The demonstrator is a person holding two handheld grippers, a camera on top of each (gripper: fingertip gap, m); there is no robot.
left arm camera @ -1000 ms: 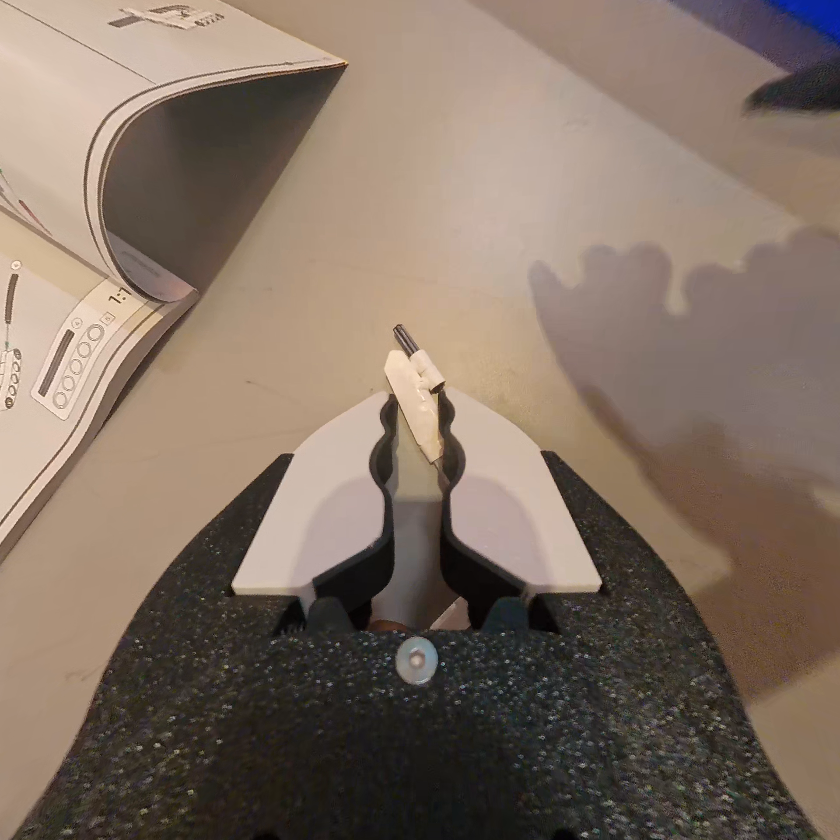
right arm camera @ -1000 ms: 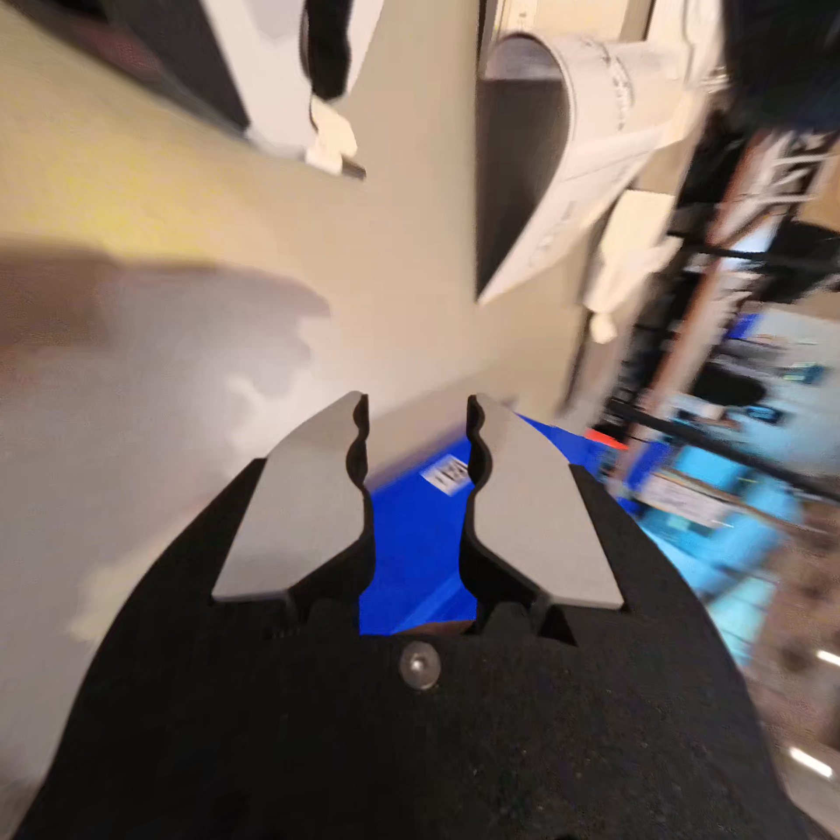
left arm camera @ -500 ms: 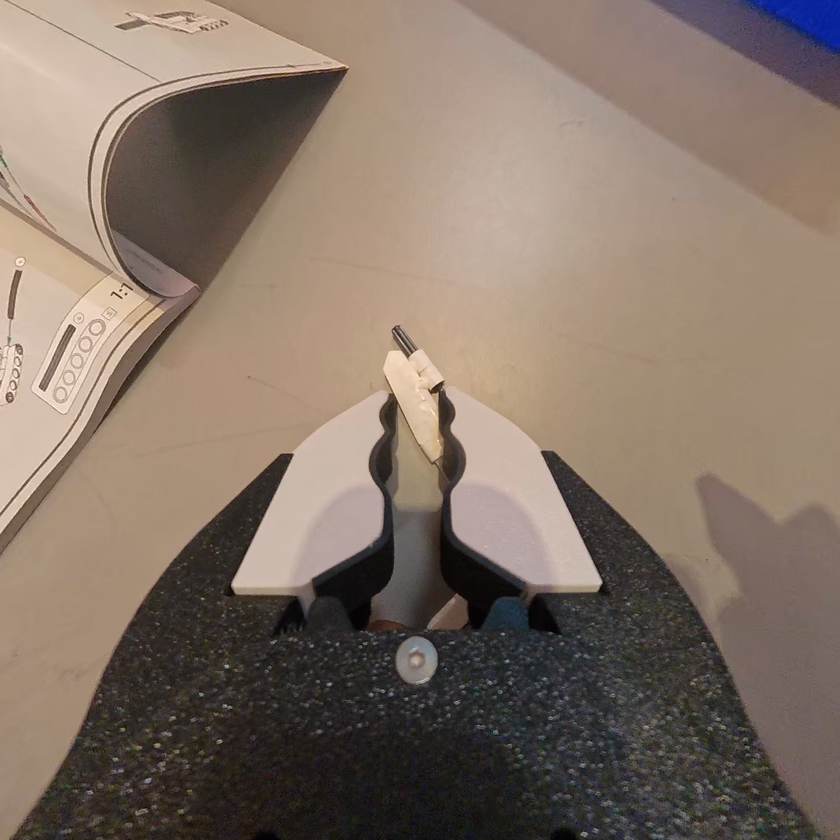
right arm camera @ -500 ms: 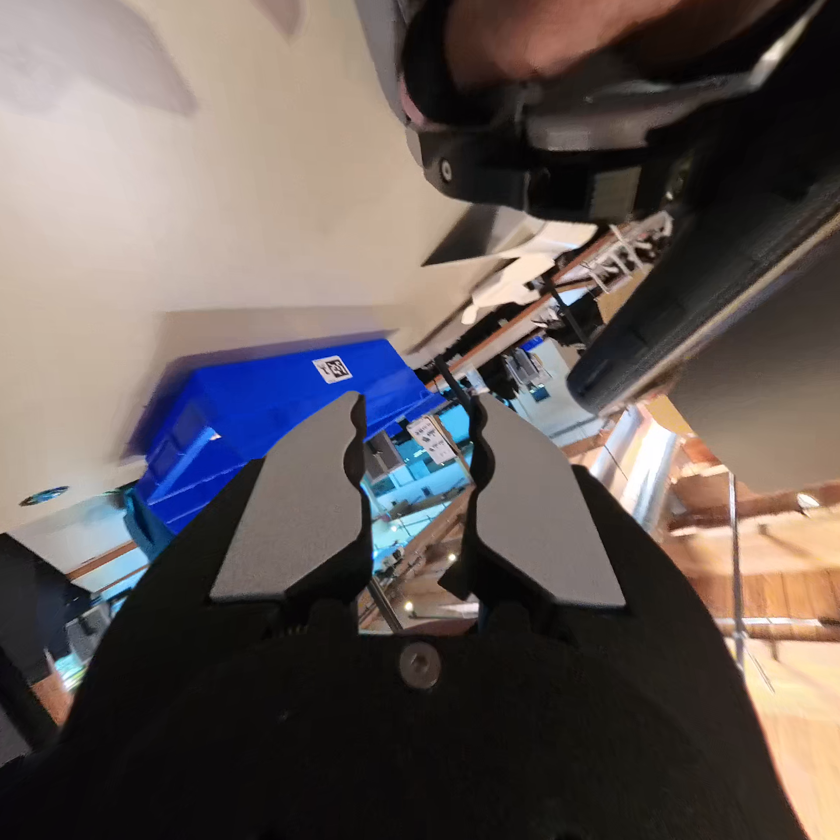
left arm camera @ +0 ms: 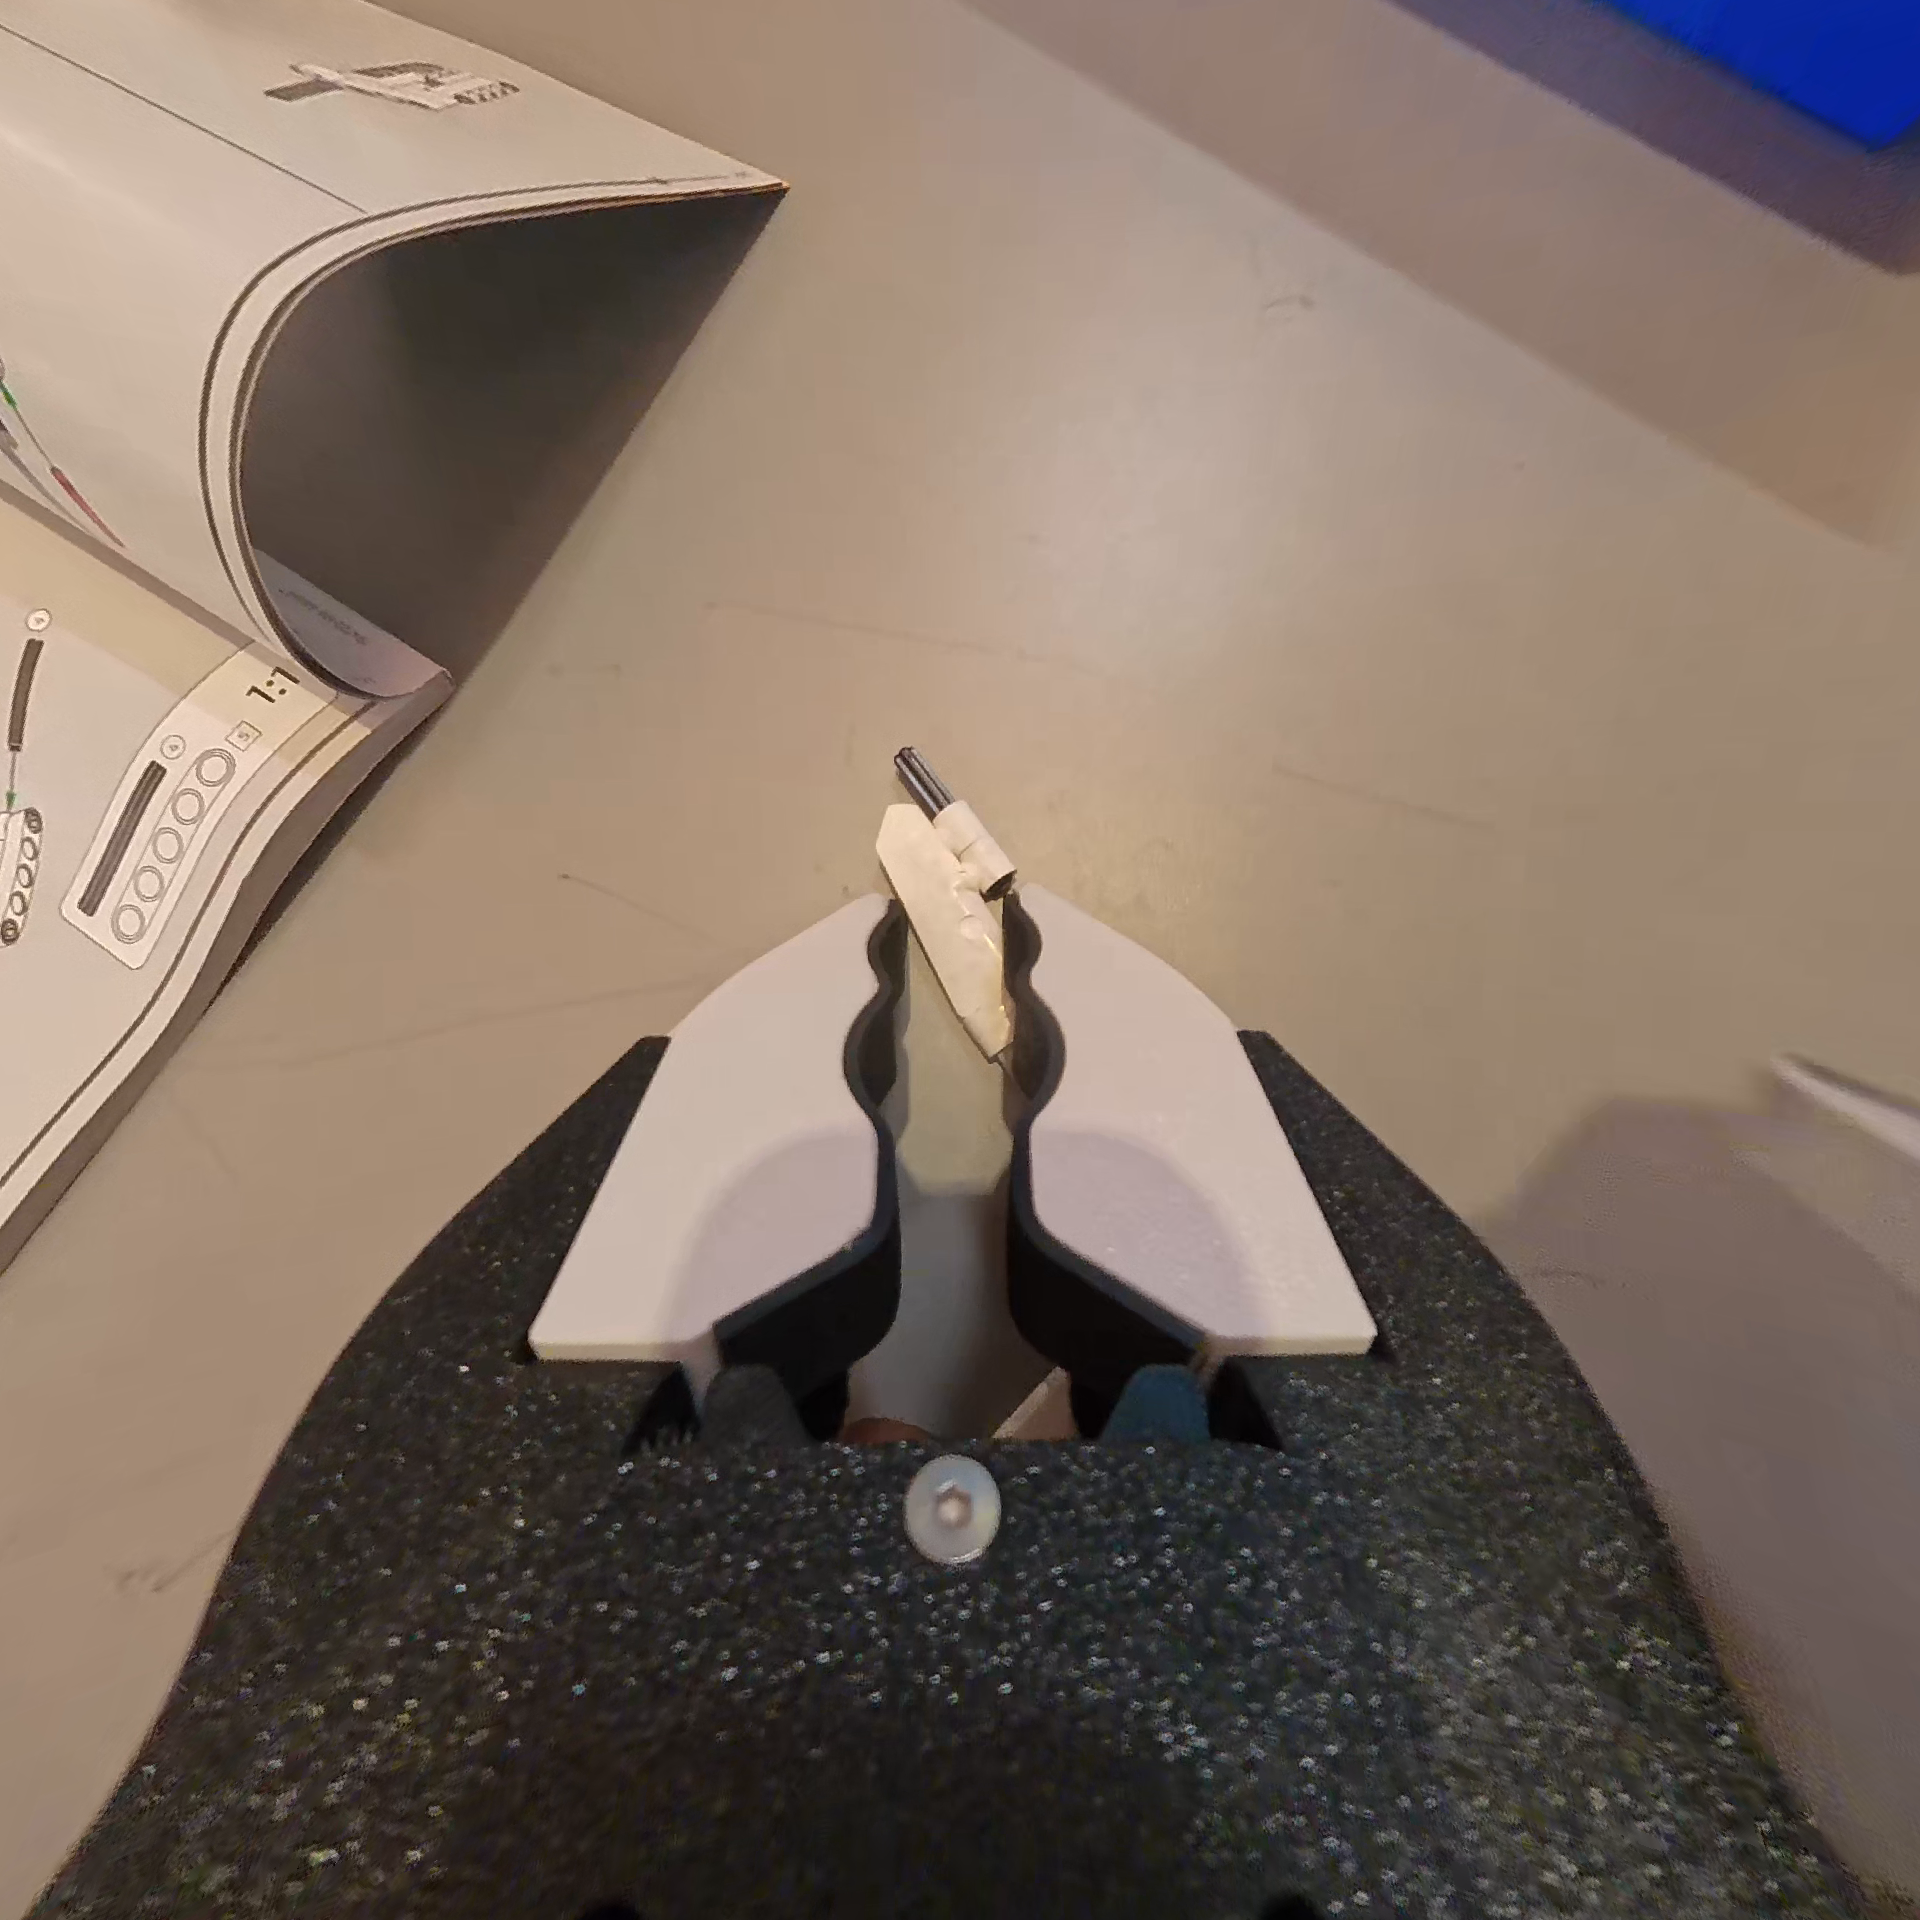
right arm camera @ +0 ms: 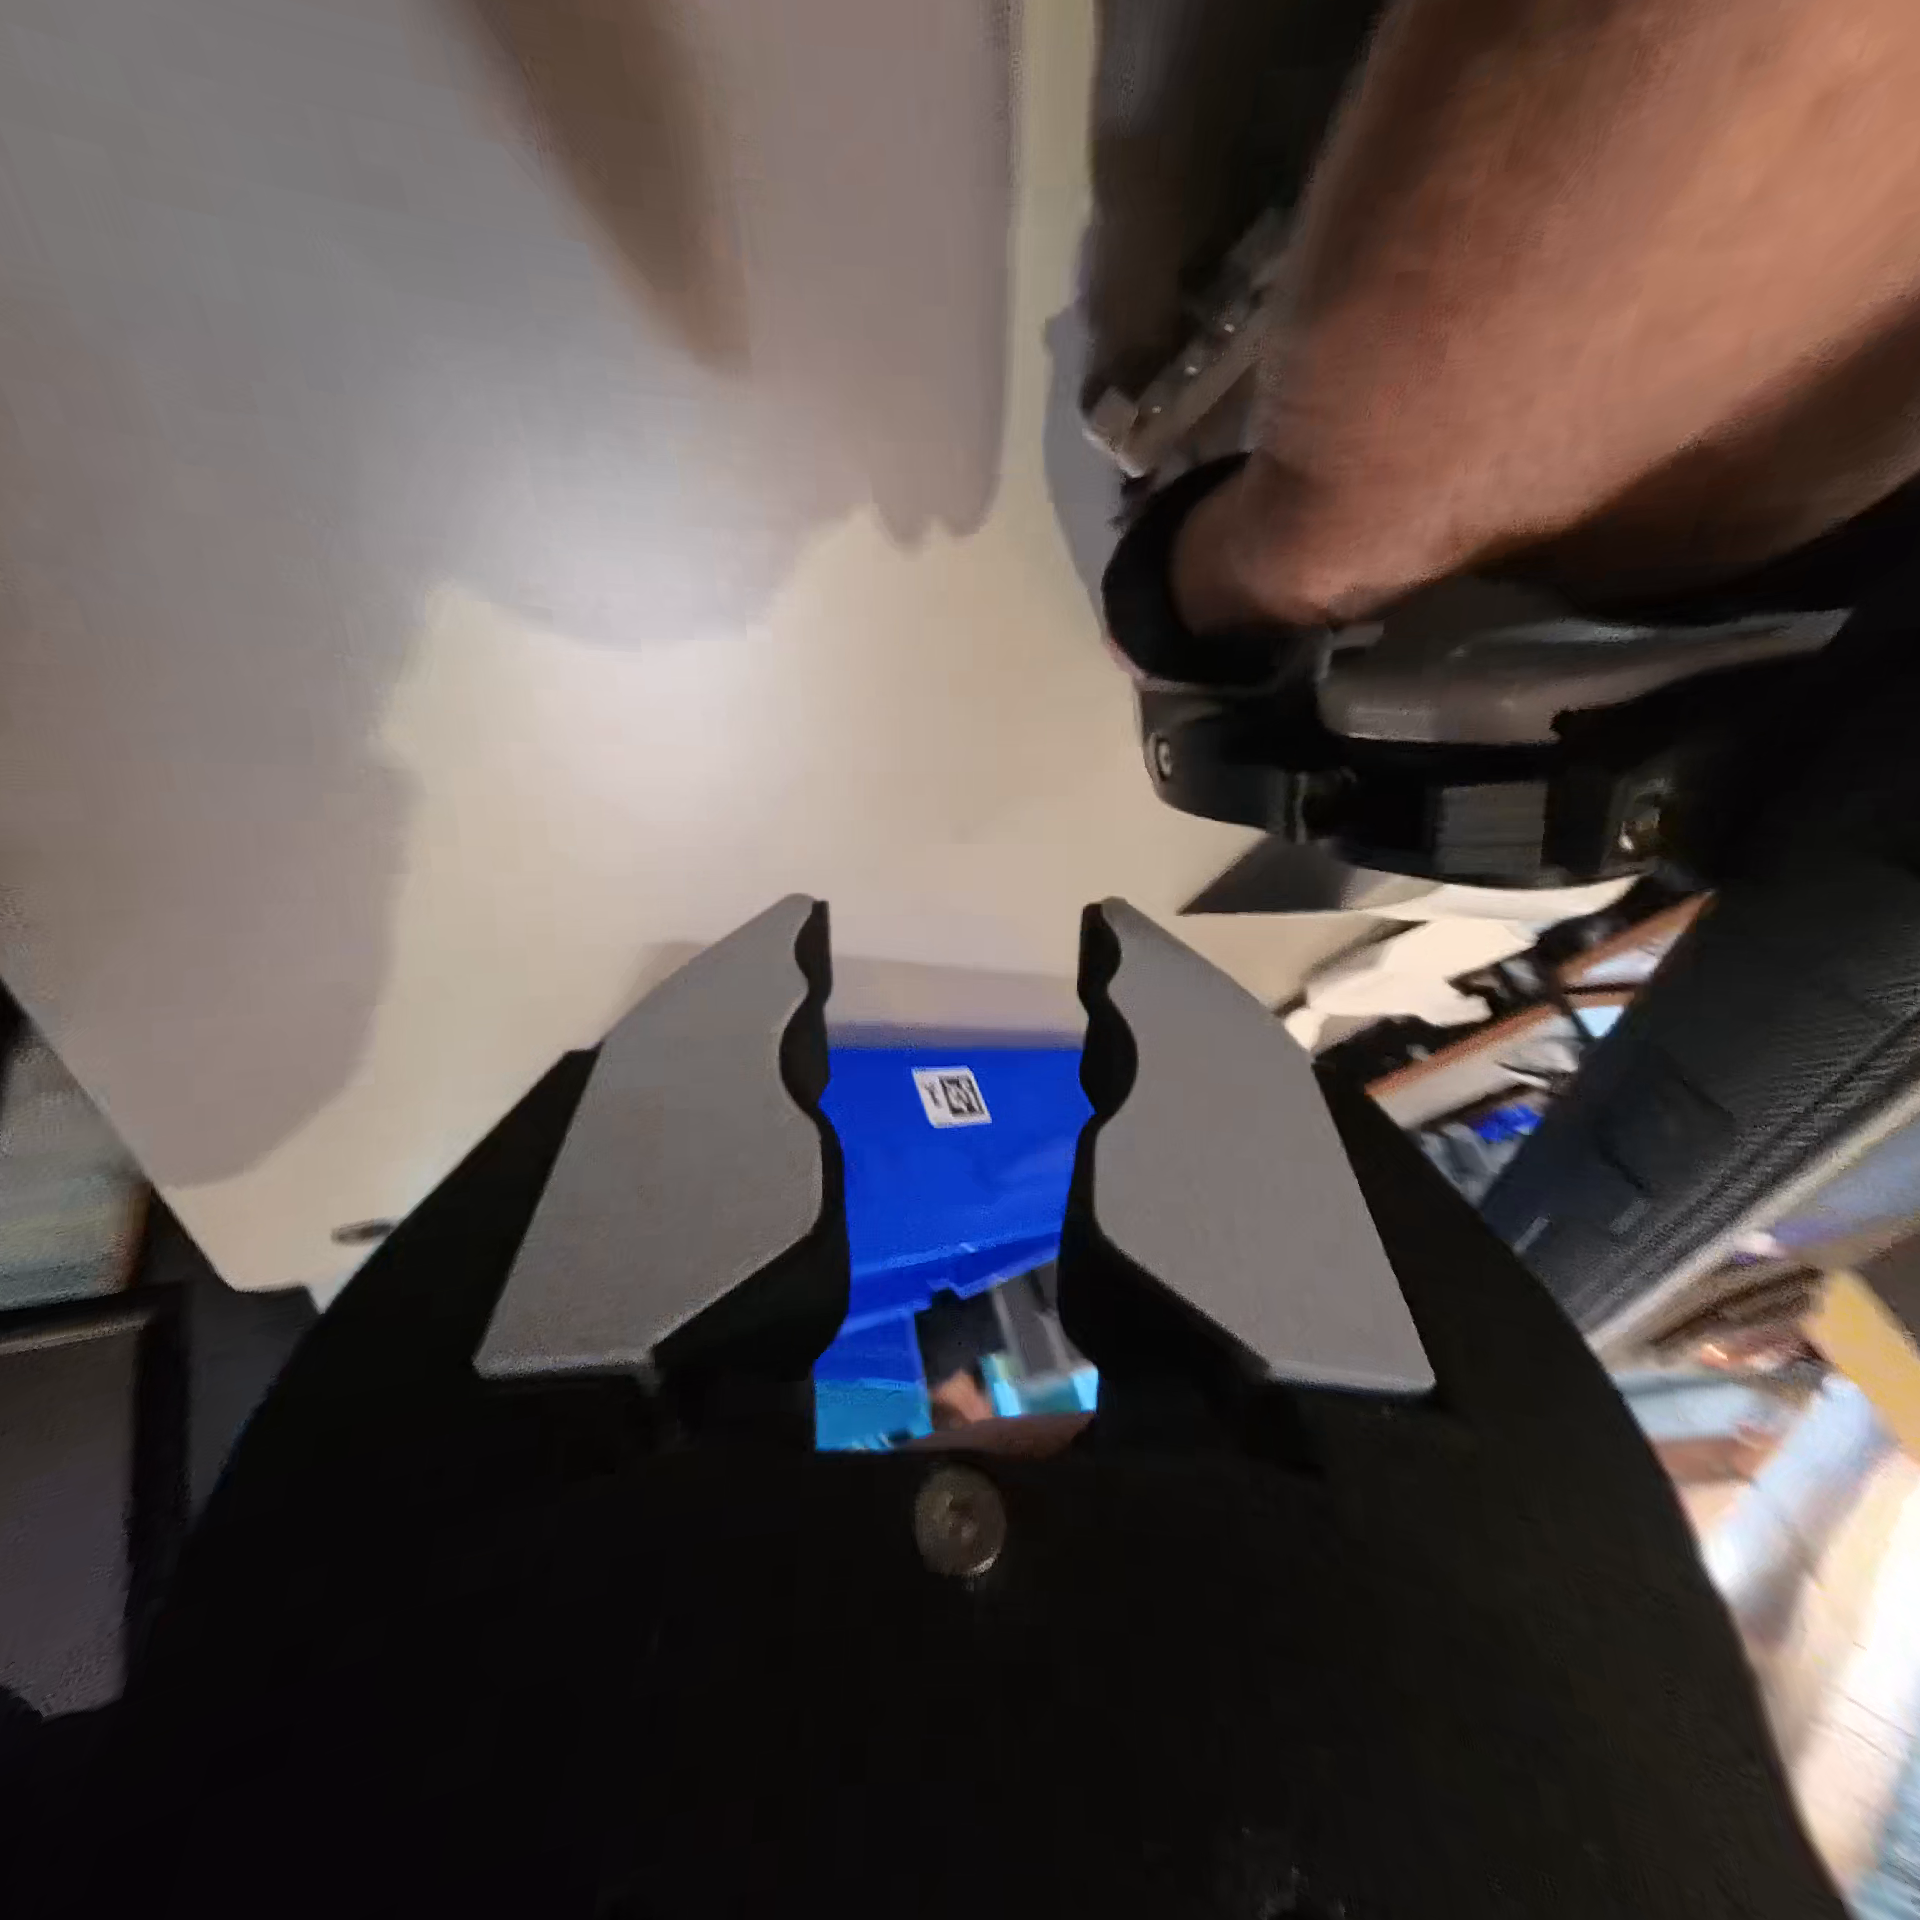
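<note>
the beige table [left arm camera: 1247,468] fills most of what your left gripper sees, scuffed and lit from the right, with a strip of something blue at its far right corner. at the left edge lies an open instruction booklet [left arm camera: 156,312], one page curled up and over so it stands in an arch above the printed diagrams below it.

in your right wrist view the same tabletop runs across tilted, and beyond its edge sits a blue bin [right arm camera: 956,1143] bearing a small white sticker [right arm camera: 951,1096]. a hand [right arm camera: 1507,364] wrapped around the dark body of the other gripper fills the upper right, above a blurred clutter of room.

your right gripper [right arm camera: 954,925] has its jaws standing well apart with only the bin and table showing through the gap.

your left gripper [left arm camera: 951,925] is closed on a small cream-coloured plastic piece [left arm camera: 951,925], which leans from the right pad up and to the left, out past the fingertips. a short cream sleeve sits on its upper end, and a thin black pin [left arm camera: 920,777] pokes out of that, pointing away over the table.
</note>
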